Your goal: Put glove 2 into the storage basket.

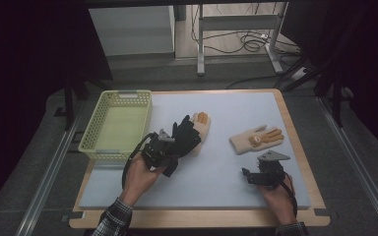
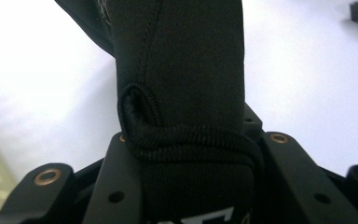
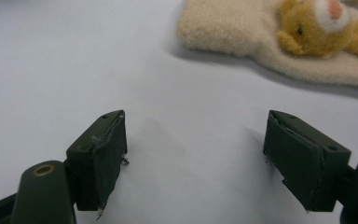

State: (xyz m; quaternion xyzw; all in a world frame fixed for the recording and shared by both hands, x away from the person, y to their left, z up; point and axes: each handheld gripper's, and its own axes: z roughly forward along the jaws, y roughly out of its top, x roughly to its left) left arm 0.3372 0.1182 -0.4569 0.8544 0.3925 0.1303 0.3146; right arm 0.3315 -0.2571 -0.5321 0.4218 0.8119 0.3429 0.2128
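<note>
My left gripper [image 1: 171, 149] is shut on the cuff of a black glove [image 1: 186, 133], held above the mat. In the left gripper view the black glove [image 2: 186, 70] stands up between the jaws of that gripper [image 2: 196, 186], its ribbed cuff pinched. Partly under the black glove lies a beige glove with orange fingertips [image 1: 202, 126]. A second beige glove with a small bear on it [image 1: 256, 139] lies flat to the right, also seen as beige glove [image 3: 261, 42]. My right gripper [image 1: 260, 173] rests just short of it, and this gripper [image 3: 196, 158] is open with nothing between its jaws.
A pale yellow mesh basket [image 1: 91, 142] stands at the left edge of the light blue mat [image 1: 226, 191], which covers a wooden board. Metal rails run along both sides. Table legs and cables lie beyond the far edge.
</note>
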